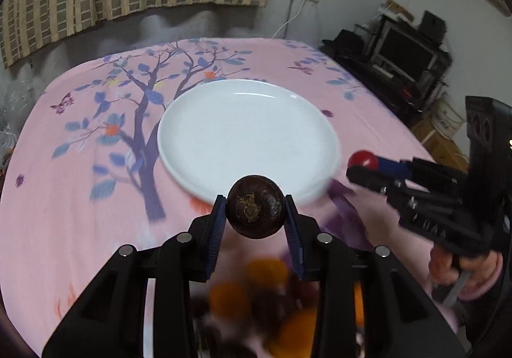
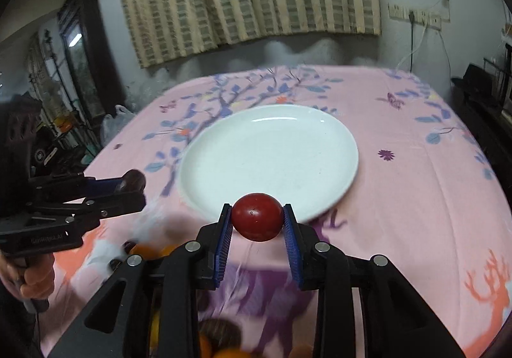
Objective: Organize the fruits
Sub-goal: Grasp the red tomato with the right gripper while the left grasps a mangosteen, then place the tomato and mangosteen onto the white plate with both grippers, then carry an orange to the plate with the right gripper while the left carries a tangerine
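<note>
We saw the worktop (image 1: pixel 64 204) covered with a pink cloth printed with a blue tree and butterflies. A white plate (image 1: pixel 246 134) stood in its middle, with nothing on it. The left claw (image 1: pixel 255 220) was closed on a dark brown round fruit (image 1: pixel 255 206), pressed between its two blue pads just before the near rim of the plate. The right claw (image 2: pixel 257 223) was closed in the same way on a red fruit (image 2: pixel 257 216), smooth like a small tomato, also at the near edge of the plate. In the left wrist view the right claw (image 1: pixel 363 166) appeared from the side, with the red fruit (image 1: pixel 362 159) near the right rim of the plate. Below the left claw lay a pile of orange and dark fruits (image 1: pixel 256 297), blurred, perhaps on a second plate; we could not tell this.
</note>
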`<state>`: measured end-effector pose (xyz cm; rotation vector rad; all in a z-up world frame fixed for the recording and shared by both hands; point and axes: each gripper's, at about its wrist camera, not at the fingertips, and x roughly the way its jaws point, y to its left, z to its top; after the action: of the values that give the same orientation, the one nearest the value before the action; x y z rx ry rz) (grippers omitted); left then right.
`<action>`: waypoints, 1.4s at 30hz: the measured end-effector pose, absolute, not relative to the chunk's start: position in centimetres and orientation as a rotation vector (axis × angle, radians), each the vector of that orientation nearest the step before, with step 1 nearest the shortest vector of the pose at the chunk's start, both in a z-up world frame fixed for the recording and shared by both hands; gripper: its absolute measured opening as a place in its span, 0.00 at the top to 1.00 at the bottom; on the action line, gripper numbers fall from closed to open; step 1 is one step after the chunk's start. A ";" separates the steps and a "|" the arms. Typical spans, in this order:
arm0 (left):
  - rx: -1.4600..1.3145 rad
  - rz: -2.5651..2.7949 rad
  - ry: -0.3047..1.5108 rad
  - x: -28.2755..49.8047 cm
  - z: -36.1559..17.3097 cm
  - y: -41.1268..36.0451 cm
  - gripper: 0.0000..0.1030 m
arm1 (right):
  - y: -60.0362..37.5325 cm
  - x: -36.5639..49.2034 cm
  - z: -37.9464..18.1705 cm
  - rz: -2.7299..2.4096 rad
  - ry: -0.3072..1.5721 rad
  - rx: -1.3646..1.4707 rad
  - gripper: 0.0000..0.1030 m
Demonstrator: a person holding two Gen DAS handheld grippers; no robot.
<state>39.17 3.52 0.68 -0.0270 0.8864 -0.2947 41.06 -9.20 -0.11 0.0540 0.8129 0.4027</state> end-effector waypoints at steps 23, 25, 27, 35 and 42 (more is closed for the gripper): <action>-0.045 -0.283 0.800 25.7 1.2 6.8 0.06 | -6.2 25.2 -0.4 0.567 0.768 -0.262 0.25; -0.041 -0.270 0.811 23.9 0.4 7.0 0.06 | -5.2 24.6 -0.9 0.554 0.769 -0.330 0.27; -0.038 -0.249 0.816 22.5 -0.1 7.2 0.06 | -4.6 24.6 -1.6 0.535 0.794 -0.354 0.30; -0.072 -0.223 0.812 20.4 -0.5 8.4 0.06 | -4.3 26.2 -3.1 0.515 0.861 -0.350 0.58; 0.023 -0.314 0.804 23.7 -1.2 4.3 0.11 | -7.5 25.4 -0.3 0.487 0.807 -0.194 0.59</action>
<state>23.73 4.33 -1.21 0.0228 0.8038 -0.3139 25.40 -7.50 -0.32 -0.1938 0.8065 0.4867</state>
